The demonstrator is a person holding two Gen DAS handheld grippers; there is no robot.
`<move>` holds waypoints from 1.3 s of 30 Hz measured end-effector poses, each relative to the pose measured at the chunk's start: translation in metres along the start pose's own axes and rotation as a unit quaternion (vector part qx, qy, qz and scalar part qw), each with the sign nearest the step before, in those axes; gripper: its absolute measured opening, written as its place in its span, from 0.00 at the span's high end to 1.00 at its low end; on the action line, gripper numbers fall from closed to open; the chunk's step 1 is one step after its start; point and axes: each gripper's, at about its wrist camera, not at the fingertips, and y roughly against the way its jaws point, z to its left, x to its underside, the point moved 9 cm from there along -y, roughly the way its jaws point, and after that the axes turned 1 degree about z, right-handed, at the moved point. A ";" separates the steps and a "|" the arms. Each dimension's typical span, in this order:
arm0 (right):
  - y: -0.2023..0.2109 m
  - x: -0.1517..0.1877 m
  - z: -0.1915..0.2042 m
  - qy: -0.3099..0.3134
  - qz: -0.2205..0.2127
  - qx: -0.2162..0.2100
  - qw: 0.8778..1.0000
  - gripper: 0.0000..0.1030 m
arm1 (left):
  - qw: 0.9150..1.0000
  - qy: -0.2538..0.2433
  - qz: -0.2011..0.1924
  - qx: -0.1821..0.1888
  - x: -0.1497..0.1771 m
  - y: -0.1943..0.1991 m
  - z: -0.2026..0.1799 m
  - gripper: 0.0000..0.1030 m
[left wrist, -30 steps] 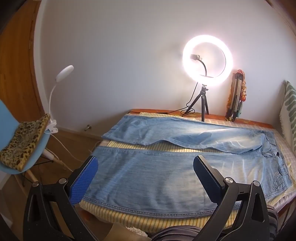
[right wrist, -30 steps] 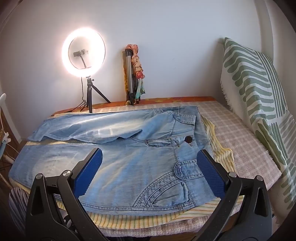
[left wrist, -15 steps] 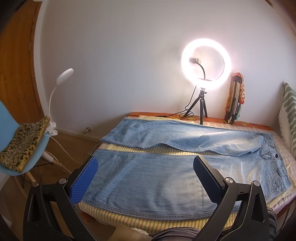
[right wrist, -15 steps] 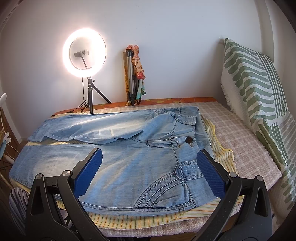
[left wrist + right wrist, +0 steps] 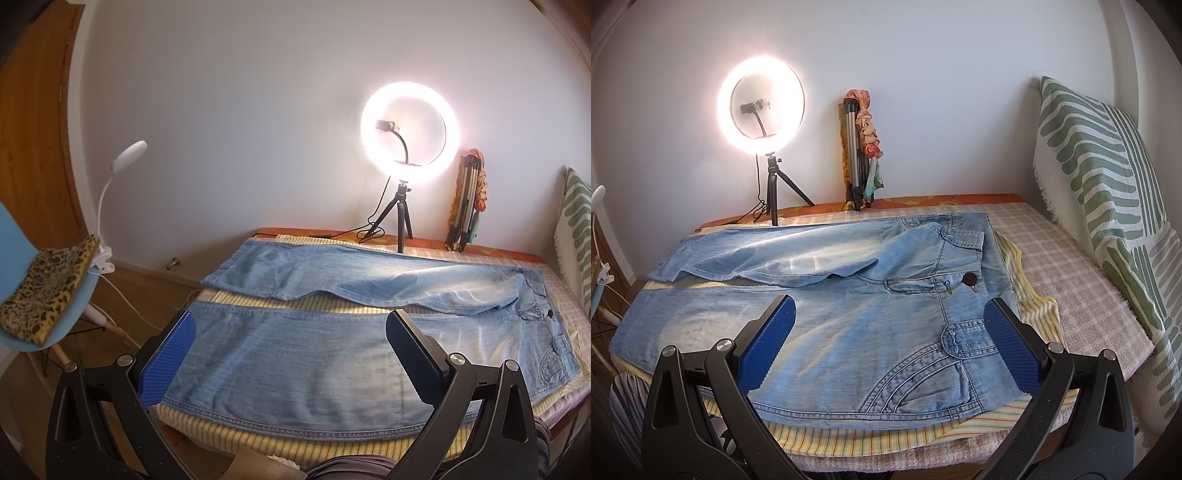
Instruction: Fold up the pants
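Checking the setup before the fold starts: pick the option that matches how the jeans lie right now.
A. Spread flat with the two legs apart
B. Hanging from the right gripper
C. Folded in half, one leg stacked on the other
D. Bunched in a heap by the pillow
A: the jeans lie flat on the striped cloth, which shows between the separated legs; both grippers are open and hold nothing.

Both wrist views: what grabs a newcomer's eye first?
The lit ring light on its tripod against the back wall, the brightest thing in either view. Next the jeans spread flat across the bed, legs parted, waistband toward the green-striped pillow at the right. Both tongs, left and right, hang open above the near edge of the jeans, holding nothing.
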 end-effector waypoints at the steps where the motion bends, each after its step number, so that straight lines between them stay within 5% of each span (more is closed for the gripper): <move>1: 0.000 0.000 0.000 0.000 0.000 0.000 1.000 0.00 | 1.000 0.000 0.000 0.000 -0.001 0.000 0.000 0.01; 39: -0.005 0.003 0.001 -0.001 0.001 -0.002 1.000 0.00 | 1.000 0.000 -0.001 0.001 -0.003 0.000 -0.002 0.01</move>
